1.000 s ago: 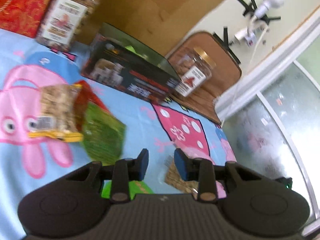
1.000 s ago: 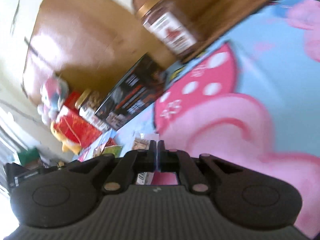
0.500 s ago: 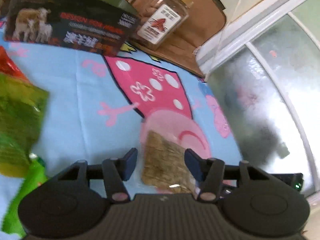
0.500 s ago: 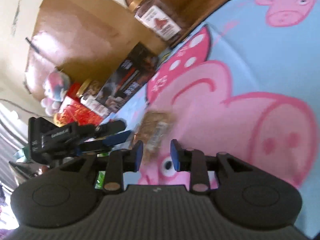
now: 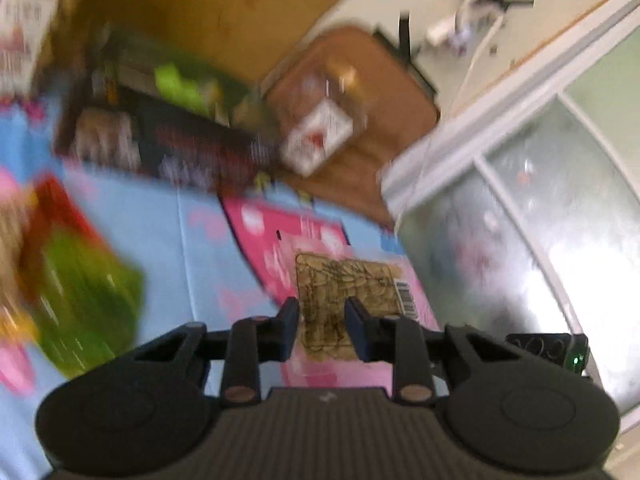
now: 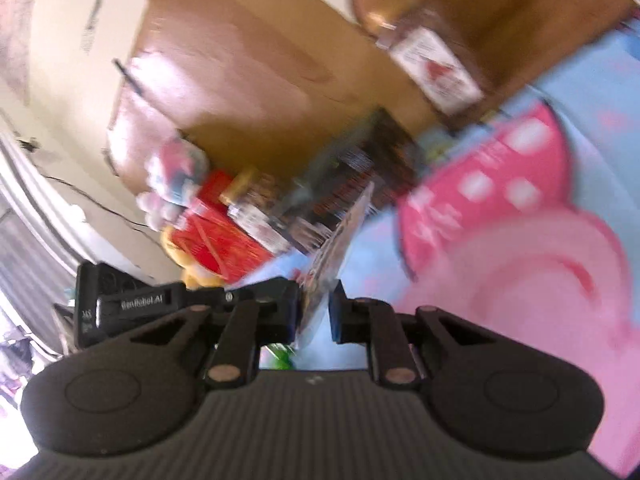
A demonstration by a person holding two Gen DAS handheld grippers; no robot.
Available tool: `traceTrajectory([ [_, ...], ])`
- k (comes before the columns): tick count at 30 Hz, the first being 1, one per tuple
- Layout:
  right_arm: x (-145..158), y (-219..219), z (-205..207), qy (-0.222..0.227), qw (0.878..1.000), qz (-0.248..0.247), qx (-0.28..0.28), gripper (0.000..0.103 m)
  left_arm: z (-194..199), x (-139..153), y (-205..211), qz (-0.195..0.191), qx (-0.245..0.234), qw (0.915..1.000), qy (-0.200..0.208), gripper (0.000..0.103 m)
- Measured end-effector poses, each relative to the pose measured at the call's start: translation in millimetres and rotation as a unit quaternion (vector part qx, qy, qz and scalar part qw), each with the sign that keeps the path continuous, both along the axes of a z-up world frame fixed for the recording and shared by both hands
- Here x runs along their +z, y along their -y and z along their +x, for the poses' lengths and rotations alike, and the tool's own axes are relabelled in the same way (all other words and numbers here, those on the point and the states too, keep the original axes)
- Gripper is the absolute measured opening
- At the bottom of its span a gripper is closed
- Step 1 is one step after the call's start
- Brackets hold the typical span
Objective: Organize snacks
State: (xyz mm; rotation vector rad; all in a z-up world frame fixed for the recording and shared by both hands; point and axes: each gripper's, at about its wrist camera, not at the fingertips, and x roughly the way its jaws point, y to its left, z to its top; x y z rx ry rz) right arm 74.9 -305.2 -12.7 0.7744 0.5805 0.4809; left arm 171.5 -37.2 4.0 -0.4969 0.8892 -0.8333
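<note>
Left wrist view: my left gripper [image 5: 322, 330] sits low in the frame, centre, with its jaws apart and the flat seed-snack packet [image 5: 347, 295] between them. The packet looks raised off the pink-and-blue cartoon mat [image 5: 200, 232], though I cannot tell whether the pads touch it. It reads as thin, light and crinkly, a film pouch with loose contents, so I judge it will flex and may slide if pinched lightly. Its near edge is the best hold. The dark box [image 5: 168, 148] and a clear jar [image 5: 320, 132] lie blurred in the upper middle.

Right wrist view: my right gripper [image 6: 314, 314] is at lower centre, fingers close together with the same packet [image 6: 340, 236] edge-on between them, rising toward mid-frame. It appears pinched at its lower edge, though blur leaves contact uncertain. A thin edge like this calls for a gentle, steady squeeze.
</note>
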Motion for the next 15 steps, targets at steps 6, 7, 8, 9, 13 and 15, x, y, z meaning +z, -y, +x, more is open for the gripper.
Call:
traceTrajectory([
  [6, 34, -28, 95, 0.028, 0.999, -0.006, 0.031, 0.016, 60, 37, -25, 0.02, 0.066, 0.9968, 0.041, 0.025],
  [7, 35, -33, 113, 0.026, 0.999, -0.005, 0.034, 0.016, 71, 38, -29, 0.028, 0.078, 0.9955, 0.046, 0.025],
  [8, 35, -40, 132, 0.025, 0.999, -0.011, 0.038, 0.016, 81, 39, -31, 0.04, 0.093, 0.9936, 0.051, 0.026],
  [9, 33, -46, 147, 0.021, 0.999, -0.016, 0.04, 0.016, 92, 38, -33, 0.053, 0.107, 0.9914, 0.052, 0.026],
  [13, 22, -70, 196, 0.007, 0.999, -0.037, 0.031, 0.017, 119, 30, -43, 0.097, 0.151, 0.9821, 0.056, 0.034],
  [15, 12, -78, 214, -0.01, 0.999, -0.042, 0.014, 0.02, 123, 29, -49, 0.105, 0.164, 0.9792, 0.057, 0.035],
])
